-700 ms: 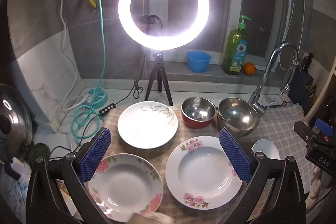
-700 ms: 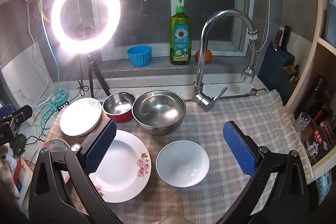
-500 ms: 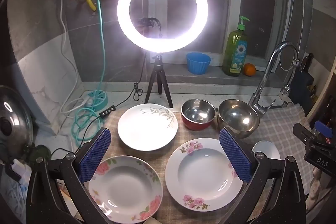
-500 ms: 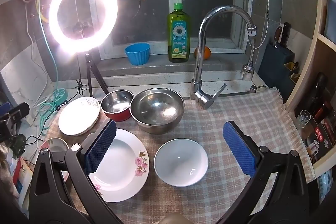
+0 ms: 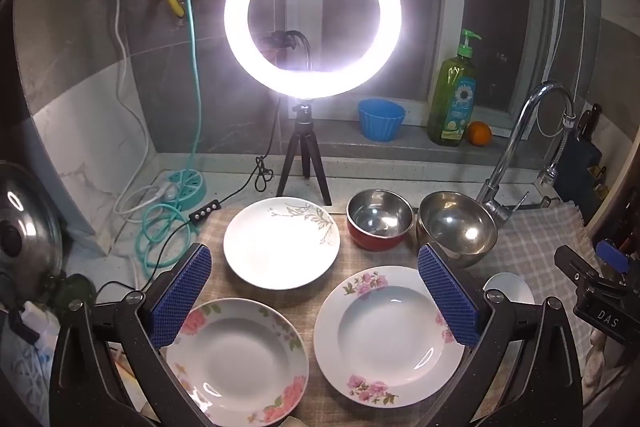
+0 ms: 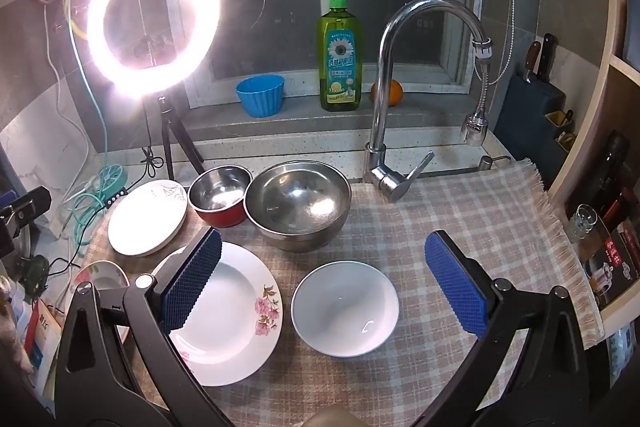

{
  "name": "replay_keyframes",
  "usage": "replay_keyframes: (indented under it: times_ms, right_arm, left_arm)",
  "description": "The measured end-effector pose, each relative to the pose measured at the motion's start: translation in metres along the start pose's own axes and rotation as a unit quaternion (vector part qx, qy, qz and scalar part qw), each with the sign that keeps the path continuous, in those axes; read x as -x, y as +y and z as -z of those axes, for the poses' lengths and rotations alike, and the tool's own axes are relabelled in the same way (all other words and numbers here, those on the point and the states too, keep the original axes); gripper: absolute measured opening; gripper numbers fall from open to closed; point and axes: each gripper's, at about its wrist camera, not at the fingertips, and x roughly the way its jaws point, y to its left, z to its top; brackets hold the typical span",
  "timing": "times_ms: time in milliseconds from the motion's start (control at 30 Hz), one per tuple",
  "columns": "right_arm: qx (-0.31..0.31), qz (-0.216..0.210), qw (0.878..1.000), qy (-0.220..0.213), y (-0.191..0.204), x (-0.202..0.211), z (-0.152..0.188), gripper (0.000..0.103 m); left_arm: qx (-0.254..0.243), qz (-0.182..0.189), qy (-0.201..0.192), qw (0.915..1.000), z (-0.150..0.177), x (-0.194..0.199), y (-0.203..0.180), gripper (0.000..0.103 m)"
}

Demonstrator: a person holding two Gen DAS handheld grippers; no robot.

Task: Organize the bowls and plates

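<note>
Blue pads on both tongs are spread wide and hold nothing. The left tongs [image 5: 314, 291] and right tongs [image 6: 334, 279] have lifted a little since a moment ago, so the dishes look lower down. No dish has moved, so sorting has not begun. Two flower plates [image 5: 236, 359] [image 5: 390, 335], a leaf plate [image 5: 280, 243], a white bowl [image 6: 345, 313], a red bowl [image 6: 219, 195] and a big steel bowl [image 6: 298, 205] sit spread on the cloth [image 6: 480, 219] on the tabletop. One flower plate lies near the front edge. Open room is on the right; the tap [image 6: 384, 131] stands behind.
</note>
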Motion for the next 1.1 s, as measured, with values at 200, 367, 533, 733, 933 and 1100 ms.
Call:
replay_keyframes:
  times_ms: [200,367,533,733,933,1100]
  right_arm:
    - [0.001,-0.002,1.000,0.004,-0.001,-0.004,0.000,0.103]
    - [0.001,-0.002,1.000,0.005,-0.001,-0.008,0.000,0.103]
    - [0.002,-0.001,1.000,0.002,0.002,-0.009,-0.001,0.103]
    - [0.004,-0.001,1.000,0.000,0.004,-0.006,-0.001,0.103]
    - [0.005,0.000,1.000,0.000,0.005,-0.005,-0.003,0.103]
    - [0.004,0.000,1.000,0.000,0.004,-0.005,-0.003,0.103]
  left_arm:
    - [-0.003,0.002,0.003,1.0000,0.000,-0.003,-0.001,0.102]
    - [0.001,0.008,0.003,1.0000,0.001,-0.004,0.000,0.102]
    - [0.005,0.011,0.005,0.9999,-0.002,-0.006,0.001,0.102]
    - [0.004,0.014,0.003,0.9999,-0.003,-0.004,-0.002,0.102]
    - [0.001,0.019,0.003,0.9998,-0.003,-0.004,-0.005,0.102]
    - [0.006,0.021,0.007,0.9997,-0.003,-0.005,-0.003,0.102]
